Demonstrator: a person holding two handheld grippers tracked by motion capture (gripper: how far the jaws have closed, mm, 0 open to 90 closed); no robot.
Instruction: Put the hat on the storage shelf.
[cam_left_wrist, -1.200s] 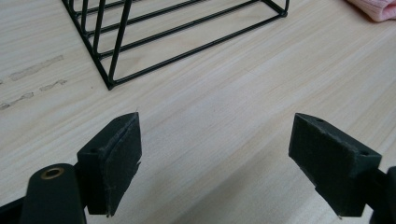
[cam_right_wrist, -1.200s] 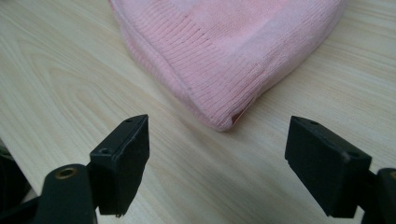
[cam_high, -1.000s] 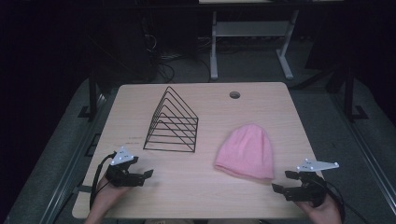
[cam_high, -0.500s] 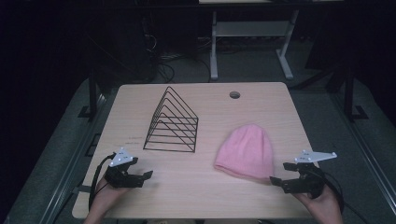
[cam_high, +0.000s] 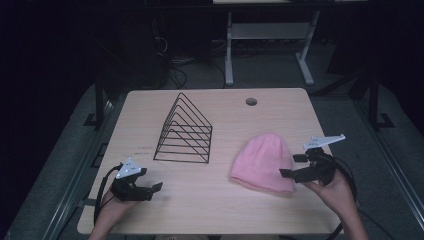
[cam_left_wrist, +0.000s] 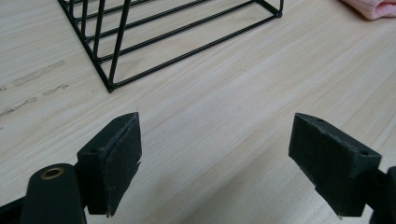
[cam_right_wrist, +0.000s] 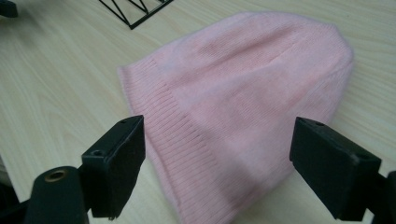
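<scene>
Left claw (cam_high: 150, 188): held low at the near left of the bench (cam_high: 210, 210), jaws pointing right and slightly away, spread wide with nothing between them; left hand (cam_high: 111, 212) grips it from below, cable looping off its left side. Right claw (cam_high: 294, 166): at the near right, jaws pointing left, also spread wide; right hand (cam_high: 334, 187) wraps the body, forearm entering from the bottom edge, grey plate on top tilted up to the right.
</scene>
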